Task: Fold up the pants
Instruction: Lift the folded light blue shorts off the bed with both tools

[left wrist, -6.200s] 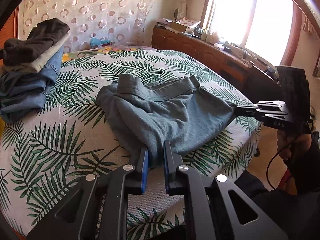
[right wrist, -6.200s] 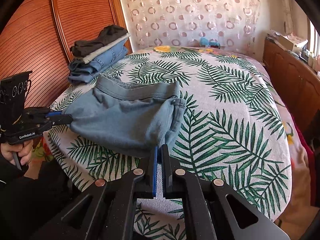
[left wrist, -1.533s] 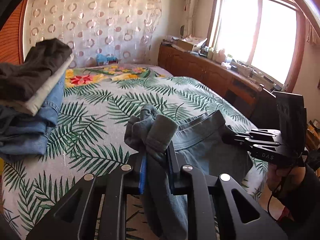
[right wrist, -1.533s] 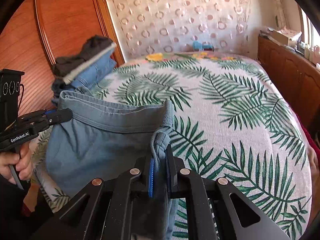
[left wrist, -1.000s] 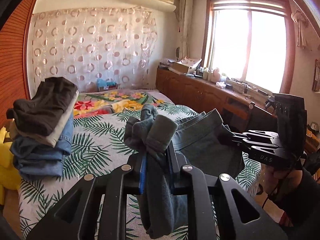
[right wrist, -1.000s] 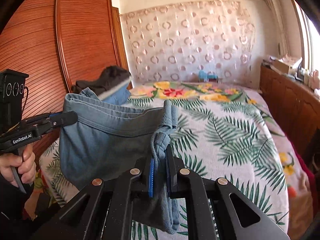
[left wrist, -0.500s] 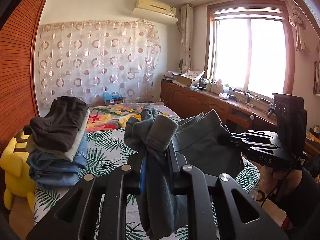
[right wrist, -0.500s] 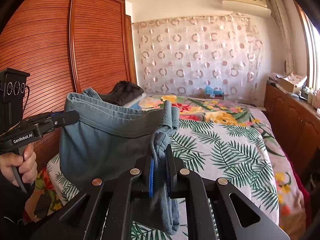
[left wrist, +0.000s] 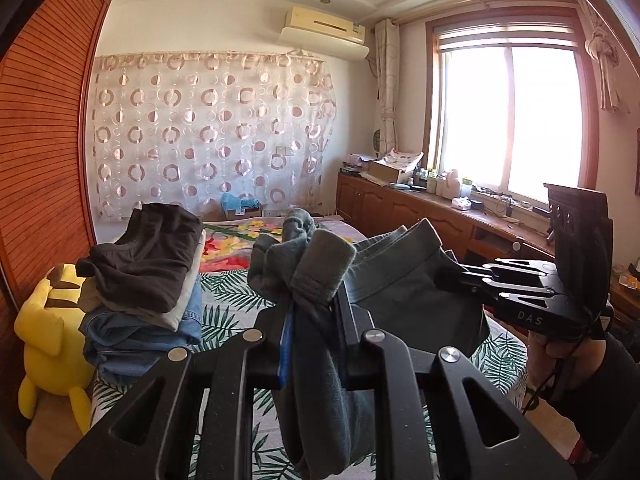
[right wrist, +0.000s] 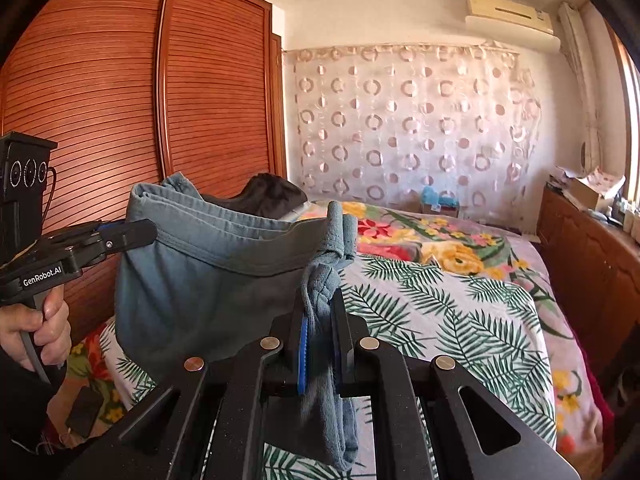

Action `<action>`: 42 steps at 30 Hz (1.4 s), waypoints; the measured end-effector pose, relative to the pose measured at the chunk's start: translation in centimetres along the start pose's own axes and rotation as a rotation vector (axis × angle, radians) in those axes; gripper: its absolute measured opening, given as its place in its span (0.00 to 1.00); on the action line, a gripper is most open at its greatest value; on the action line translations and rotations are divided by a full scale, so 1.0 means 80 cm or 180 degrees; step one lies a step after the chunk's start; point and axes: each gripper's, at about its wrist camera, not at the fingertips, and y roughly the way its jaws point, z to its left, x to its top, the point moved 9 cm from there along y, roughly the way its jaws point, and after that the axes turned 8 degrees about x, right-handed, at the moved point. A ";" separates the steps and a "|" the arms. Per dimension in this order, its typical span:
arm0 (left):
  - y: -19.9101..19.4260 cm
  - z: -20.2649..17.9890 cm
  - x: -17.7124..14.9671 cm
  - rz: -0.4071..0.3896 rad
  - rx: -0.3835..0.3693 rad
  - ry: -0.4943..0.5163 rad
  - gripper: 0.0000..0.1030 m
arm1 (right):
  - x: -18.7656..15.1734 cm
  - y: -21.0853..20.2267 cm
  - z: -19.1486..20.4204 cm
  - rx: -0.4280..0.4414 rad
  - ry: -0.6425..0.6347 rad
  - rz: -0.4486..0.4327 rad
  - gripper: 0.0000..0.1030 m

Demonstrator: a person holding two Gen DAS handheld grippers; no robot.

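The grey-blue pants [left wrist: 404, 300] hang in the air above the bed, held by the waistband between both grippers. My left gripper [left wrist: 314, 316] is shut on a bunched end of the waistband; it also shows in the right wrist view [right wrist: 132, 234]. My right gripper [right wrist: 320, 320] is shut on the other bunched end; it shows in the left wrist view [left wrist: 464, 276]. In the right wrist view the pants [right wrist: 200, 280] hang down from the stretched waistband.
The bed [right wrist: 460, 320] with a palm-leaf cover lies below. A stack of folded clothes [left wrist: 144, 292] sits at its left edge, beside a yellow plush toy [left wrist: 44, 340]. A wooden wardrobe [right wrist: 140, 100] stands on the left, a cluttered low cabinet [left wrist: 440, 216] under the window.
Both grippers have lifted the pants from the bed up into the air. The views have tilted up to the walls and ceiling.
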 end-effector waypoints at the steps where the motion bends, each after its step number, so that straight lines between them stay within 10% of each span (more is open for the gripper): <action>1: 0.001 0.004 -0.001 0.0007 0.0008 -0.0007 0.18 | 0.001 0.005 -0.001 0.0002 -0.0006 0.0008 0.09; 42: 0.106 0.112 0.043 0.0047 0.0385 -0.0094 0.18 | 0.094 0.185 -0.052 0.0230 -0.0411 0.0190 0.09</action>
